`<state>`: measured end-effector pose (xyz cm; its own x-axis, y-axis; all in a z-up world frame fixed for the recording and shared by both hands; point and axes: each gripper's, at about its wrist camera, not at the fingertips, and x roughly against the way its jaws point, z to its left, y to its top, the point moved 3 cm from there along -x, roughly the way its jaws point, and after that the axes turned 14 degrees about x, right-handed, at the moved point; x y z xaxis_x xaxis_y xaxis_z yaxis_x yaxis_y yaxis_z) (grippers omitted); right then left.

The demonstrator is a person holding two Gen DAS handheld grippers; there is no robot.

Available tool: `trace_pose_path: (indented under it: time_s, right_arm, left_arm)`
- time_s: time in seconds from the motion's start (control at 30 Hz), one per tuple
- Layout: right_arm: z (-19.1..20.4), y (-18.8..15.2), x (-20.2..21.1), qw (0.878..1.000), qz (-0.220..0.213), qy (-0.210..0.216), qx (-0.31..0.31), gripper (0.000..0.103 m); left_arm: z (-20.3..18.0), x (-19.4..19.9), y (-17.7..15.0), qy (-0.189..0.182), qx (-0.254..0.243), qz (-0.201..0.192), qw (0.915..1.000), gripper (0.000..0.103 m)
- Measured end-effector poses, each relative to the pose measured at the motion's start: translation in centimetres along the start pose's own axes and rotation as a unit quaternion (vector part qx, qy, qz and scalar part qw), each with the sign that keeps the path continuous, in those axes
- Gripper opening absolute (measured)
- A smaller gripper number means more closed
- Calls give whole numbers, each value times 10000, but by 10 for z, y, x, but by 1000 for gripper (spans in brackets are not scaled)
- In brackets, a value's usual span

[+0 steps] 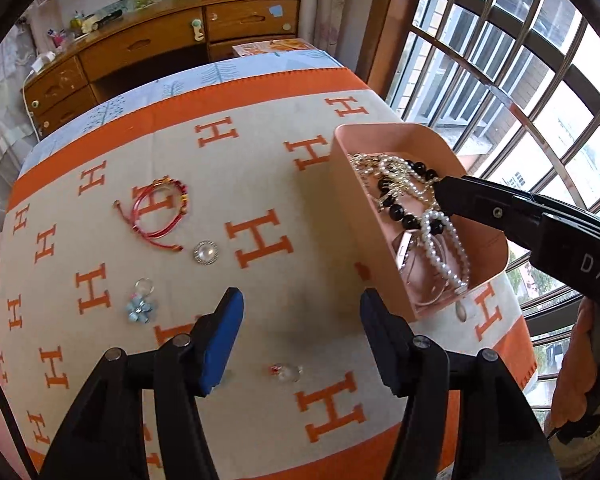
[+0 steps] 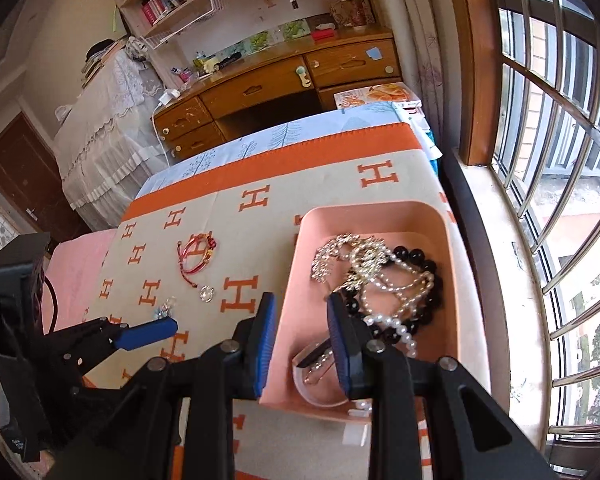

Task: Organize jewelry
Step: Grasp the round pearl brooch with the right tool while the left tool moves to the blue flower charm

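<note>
Your left claw point(image 1: 302, 340) stands about half open with nothing between its blue pads; it hangs over bare blanket point(image 1: 260, 160) just left of the tray point(image 1: 350, 216). Your right claw point(image 2: 300, 340) is open only a little and grips nothing. Its left pad sits outside the tray's near-left wall, its right pad inside, above the pile.

The tray is a smooth pink plastic box with rounded corners. It already holds a tangle: white pearls point(image 2: 396, 326), glossy black beads point(image 2: 424, 264), a gold chain point(image 2: 366, 258), and what seems to be a clear round piece.

Left of the tray, loose on the woven orange-and-cream blanket:
- a red cord bracelet point(image 1: 160, 216) with gold beads, well apart;
- a round crystal brooch point(image 1: 207, 253), nearer;
- a blue flower charm point(image 1: 141, 304) on a ring;
- a small clear item point(image 1: 286, 372) below the left claw, too small to identify.

Hazards:
- Closing the right claw here would likely clamp the tray wall and tip or drag the tray.
- Lowering it may snag the pearls and lift the tangle out.
- The small hard pieces may sink into the soft blanket and slip from the pads.
- The thin cord could fold and escape a partial grip.
</note>
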<state>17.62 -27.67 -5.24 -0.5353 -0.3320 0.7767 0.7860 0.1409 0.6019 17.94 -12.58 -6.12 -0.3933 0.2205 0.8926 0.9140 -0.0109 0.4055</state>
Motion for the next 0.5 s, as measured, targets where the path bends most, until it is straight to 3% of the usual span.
trace_pose_path:
  time_s: [0.3, 0.5]
  right_arm:
    - [53, -1, -12, 9983, 208, 267, 475, 26]
    - [85, 3, -29, 9958, 392, 394, 729, 26]
  left_arm:
    - [93, 33, -10, 673, 531, -606, 9945, 60]
    - [155, 42, -10, 827, 1128, -753, 9873, 60]
